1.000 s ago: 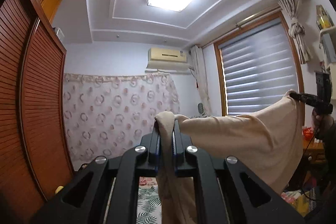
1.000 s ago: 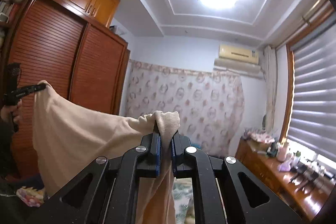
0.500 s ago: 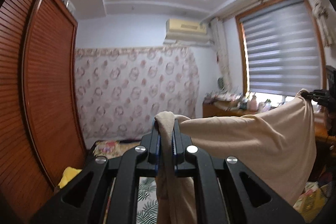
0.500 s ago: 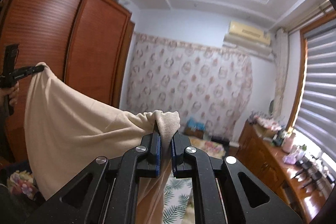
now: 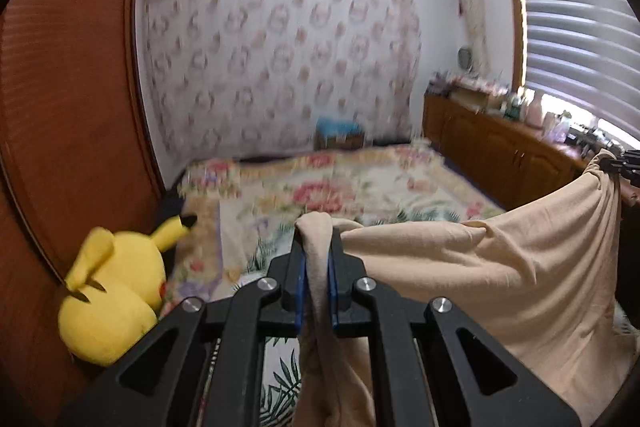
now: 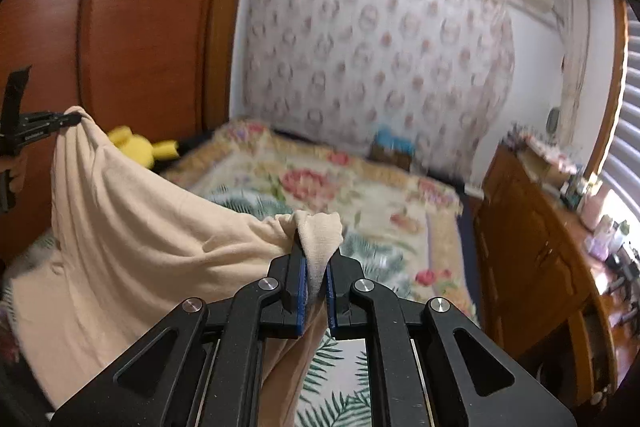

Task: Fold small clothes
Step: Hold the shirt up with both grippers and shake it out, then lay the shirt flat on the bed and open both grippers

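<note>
A beige garment (image 5: 500, 279) hangs stretched in the air between my two grippers, above the flowered bed. My left gripper (image 5: 317, 247) is shut on one bunched corner of it, cloth poking up past the blue pads. In the left wrist view the right gripper (image 5: 622, 163) pinches the far corner at the right edge. My right gripper (image 6: 317, 247) is shut on its corner of the garment (image 6: 132, 227), and the left gripper (image 6: 60, 119) shows at far left, held by a hand. The cloth's lower edge is hidden behind the gripper bodies.
A bed with a floral and leaf-print cover (image 5: 360, 187) lies below and ahead. A yellow plush toy (image 5: 116, 291) sits at its left edge by the wooden wardrobe (image 6: 120, 27). A wooden sideboard (image 6: 540, 267) with small items runs along the right under the window.
Both grippers have swung down and forward with the garment still gripped; the ceiling and lamp have left view and the bed and yellow plush have come into view.
</note>
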The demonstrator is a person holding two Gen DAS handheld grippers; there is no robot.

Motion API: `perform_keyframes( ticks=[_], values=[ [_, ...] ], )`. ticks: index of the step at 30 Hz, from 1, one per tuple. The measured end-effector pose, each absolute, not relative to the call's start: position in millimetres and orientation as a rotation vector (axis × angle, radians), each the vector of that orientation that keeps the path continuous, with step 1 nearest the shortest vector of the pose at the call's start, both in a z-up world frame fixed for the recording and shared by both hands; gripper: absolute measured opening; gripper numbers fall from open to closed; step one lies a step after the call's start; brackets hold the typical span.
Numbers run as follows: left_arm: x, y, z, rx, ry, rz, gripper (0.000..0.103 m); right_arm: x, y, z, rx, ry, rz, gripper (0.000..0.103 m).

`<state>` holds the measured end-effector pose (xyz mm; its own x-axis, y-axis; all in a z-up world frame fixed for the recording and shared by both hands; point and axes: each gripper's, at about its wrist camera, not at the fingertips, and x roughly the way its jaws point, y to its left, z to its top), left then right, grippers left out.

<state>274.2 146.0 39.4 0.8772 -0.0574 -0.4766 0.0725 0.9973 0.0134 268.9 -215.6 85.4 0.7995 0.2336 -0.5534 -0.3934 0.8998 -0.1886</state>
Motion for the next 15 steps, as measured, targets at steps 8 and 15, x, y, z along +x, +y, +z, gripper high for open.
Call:
perform_keyframes(
  ticks=[8,15],
  values=[
    [327.8,134.2,-15.3,0.053,0.612,-0.058,0.007,351.2,-221.3,12.6,-0.265,0.692,0.299,0.005],
    [344.0,137.7,-28.4,0.043,0.679,-0.087,0.016,374.1,-223.6,-17.8,-0.233,0.769,0.232,0.021]
  ],
)
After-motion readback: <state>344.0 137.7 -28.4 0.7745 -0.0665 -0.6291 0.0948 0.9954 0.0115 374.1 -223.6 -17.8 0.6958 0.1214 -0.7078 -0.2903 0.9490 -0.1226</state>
